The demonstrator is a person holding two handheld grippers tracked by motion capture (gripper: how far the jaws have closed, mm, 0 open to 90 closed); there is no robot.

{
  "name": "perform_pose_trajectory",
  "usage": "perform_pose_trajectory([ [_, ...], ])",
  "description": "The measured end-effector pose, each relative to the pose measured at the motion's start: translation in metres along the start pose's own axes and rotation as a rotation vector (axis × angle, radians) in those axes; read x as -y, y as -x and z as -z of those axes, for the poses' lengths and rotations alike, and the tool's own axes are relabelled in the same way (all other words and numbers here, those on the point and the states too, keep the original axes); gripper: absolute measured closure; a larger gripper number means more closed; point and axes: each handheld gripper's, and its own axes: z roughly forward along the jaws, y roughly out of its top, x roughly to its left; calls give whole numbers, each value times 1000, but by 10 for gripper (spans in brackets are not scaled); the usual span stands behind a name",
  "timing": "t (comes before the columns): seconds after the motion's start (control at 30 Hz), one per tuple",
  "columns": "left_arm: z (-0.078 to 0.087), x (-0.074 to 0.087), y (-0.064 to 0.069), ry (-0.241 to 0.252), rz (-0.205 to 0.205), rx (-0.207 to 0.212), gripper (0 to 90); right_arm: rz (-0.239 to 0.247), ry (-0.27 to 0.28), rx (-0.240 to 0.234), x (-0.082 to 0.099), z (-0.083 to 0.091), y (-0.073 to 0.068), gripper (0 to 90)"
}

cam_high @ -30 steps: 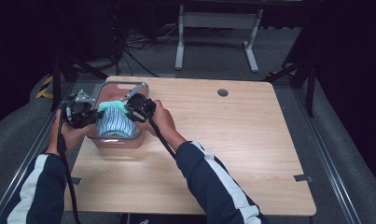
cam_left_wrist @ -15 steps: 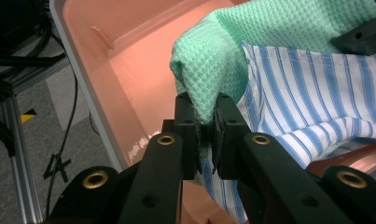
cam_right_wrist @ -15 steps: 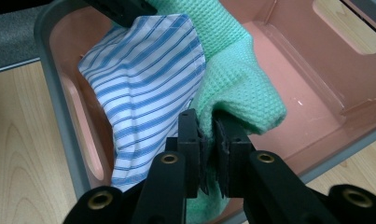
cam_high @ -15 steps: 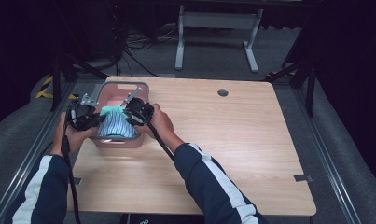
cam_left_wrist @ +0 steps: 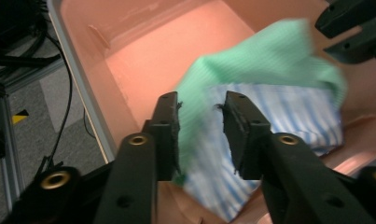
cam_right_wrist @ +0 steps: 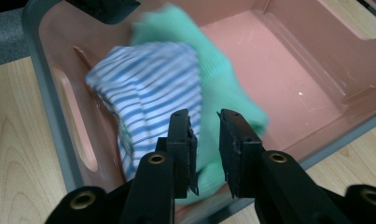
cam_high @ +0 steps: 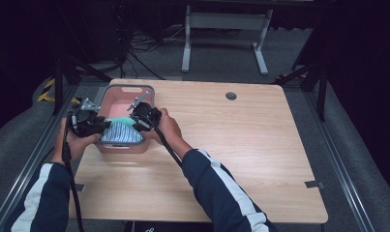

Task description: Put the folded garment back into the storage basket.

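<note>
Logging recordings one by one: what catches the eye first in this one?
A pink bin at the table's far left holds a green cloth lying over a blue-striped cloth. The left gripper and right gripper hang over it from either side, fingers parted around the fabric.

The wooden table (cam_high: 241,159) has a small dark round grommet (cam_high: 231,95) near its far edge, right of middle. Grey tabs sit at its near corners, one on the left (cam_high: 79,187) and one on the right (cam_high: 314,184). Metal rails (cam_high: 350,179) run along both its sides over grey carpet (cam_high: 367,159). Beyond its far edge stands a white metal frame (cam_high: 226,20), with black cables (cam_high: 134,46) lying off the far left corner. A strip of yellow-and-black tape (cam_high: 48,92) lies left of the table.
</note>
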Motion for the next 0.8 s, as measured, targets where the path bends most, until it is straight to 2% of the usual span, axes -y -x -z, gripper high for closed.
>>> perform_pose_trajectory([
  [0.1, 1, -2, 6, 2, -17, -13, 580, 3, 7, 11, 1, 2, 0, 725],
  [0.17, 2, -4, 9, 0, -28, -22, 574, 12, 10, 17, 1, 5, 0, 713],
  [0.23, 3, -5, 13, 18, -39, -23, 562, 9, 15, 24, 2, 7, 0, 702],
  [0.4, 7, -8, 24, 32, -53, -11, 575, 13, 22, 40, 5, 14, 1, 661],
  [0.6, 13, -11, 43, 102, -71, 5, 565, 42, 18, 67, 16, 26, 2, 601],
  [0.7, 14, -11, 49, 123, -67, 11, 549, 33, 25, 68, 20, 31, 4, 569],
  [0.77, 14, -11, 54, 126, -58, 11, 499, 36, 12, 88, 25, 37, 7, 524],
  [0.8, 14, -11, 55, 133, -66, 4, 499, 36, 12, 88, 25, 37, 7, 524],
])
